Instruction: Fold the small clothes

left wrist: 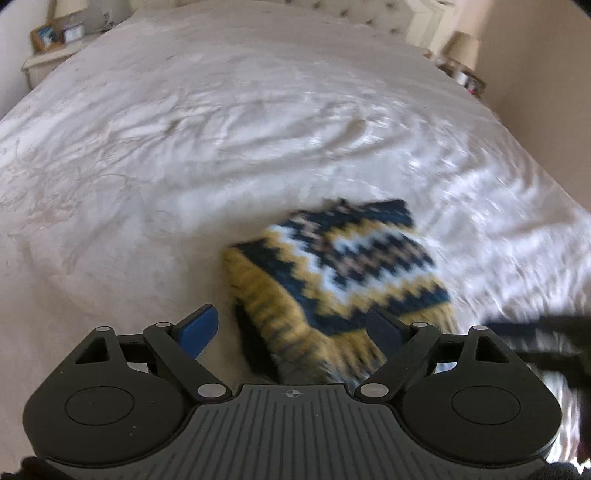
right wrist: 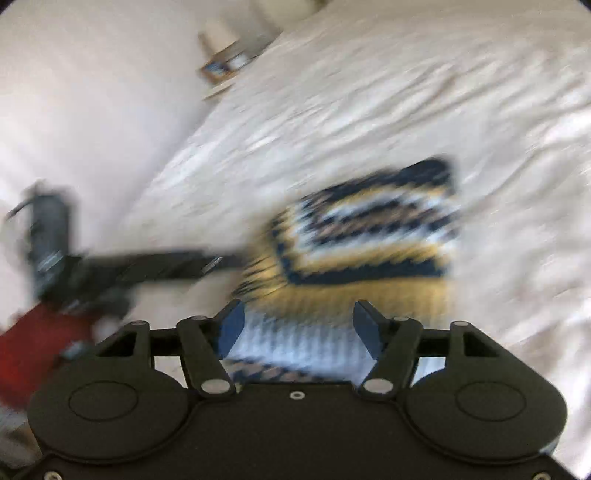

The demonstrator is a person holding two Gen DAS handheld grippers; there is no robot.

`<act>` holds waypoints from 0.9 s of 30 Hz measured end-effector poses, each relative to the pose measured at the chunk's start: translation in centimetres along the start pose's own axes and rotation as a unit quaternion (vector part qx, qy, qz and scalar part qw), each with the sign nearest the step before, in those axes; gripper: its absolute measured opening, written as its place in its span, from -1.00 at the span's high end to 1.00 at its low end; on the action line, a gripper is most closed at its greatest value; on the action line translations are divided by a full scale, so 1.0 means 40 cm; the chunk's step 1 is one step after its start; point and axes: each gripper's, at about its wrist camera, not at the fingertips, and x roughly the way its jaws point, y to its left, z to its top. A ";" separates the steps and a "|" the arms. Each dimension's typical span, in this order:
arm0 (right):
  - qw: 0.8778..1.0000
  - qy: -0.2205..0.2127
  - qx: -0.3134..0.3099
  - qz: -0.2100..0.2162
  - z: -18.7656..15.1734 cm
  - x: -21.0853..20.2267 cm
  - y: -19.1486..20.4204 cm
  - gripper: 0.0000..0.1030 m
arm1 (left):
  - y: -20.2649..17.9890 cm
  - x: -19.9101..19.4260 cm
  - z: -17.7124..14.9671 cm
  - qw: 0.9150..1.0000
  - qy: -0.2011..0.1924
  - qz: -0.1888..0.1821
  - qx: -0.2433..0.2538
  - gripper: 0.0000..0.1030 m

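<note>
A small knitted garment (left wrist: 343, 266) with a navy, yellow and white zigzag pattern lies bunched on the white bedspread (left wrist: 184, 147). My left gripper (left wrist: 291, 317) hovers over its near yellow edge. Its blue pads (left wrist: 201, 326) stand wide apart and do not press on the knit. In the right wrist view the same garment (right wrist: 369, 236) is blurred, and my right gripper (right wrist: 298, 310) is open above its near edge. The left gripper (right wrist: 147, 262) shows there as a dark blur beside the garment's left side. The right gripper (left wrist: 535, 339) is a dark smear at the right edge of the left wrist view.
A bedside table (left wrist: 48, 55) with a picture frame stands at the far left of the bed. A lamp (left wrist: 461, 48) stands at the far right and a tufted headboard (left wrist: 351, 11) lies behind. A red sleeve (right wrist: 33, 350) shows low on the left.
</note>
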 end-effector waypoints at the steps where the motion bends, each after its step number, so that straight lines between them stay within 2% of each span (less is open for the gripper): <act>1: 1.000 -0.004 0.000 -0.024 0.014 0.002 -0.017 -0.47 | -0.020 0.003 -0.012 1.000 0.002 -0.002 0.011 -0.70; 4: 0.997 -0.007 0.012 -0.072 0.060 0.029 -0.067 -0.51 | -0.059 0.045 -0.048 0.999 0.028 -0.001 0.027 -0.70; 6: 0.996 -0.007 0.021 -0.089 0.084 0.054 -0.094 -0.62 | -0.057 0.077 -0.073 0.998 0.053 0.003 0.017 -0.70; 9: 0.995 0.000 0.034 -0.099 0.116 0.103 -0.121 -0.63 | -0.034 0.123 -0.103 0.995 0.097 0.029 -0.004 -0.70; 14: 0.994 0.018 0.050 -0.092 0.145 0.169 -0.149 -0.76 | 0.006 0.159 -0.122 0.991 0.125 0.032 -0.033 -0.73; 20: 0.992 0.059 0.071 -0.083 0.161 0.257 -0.192 -0.80 | 0.023 0.183 -0.123 0.989 0.135 0.027 -0.047 -0.81; 24: 0.990 0.089 0.087 -0.065 0.160 0.303 -0.216 -0.99 | 0.042 0.202 -0.129 0.988 0.141 0.021 -0.056 -0.86; 27: 0.988 0.105 0.097 -0.054 0.155 0.333 -0.232 -0.99 | 0.054 0.219 -0.130 0.987 0.145 0.016 -0.061 -0.91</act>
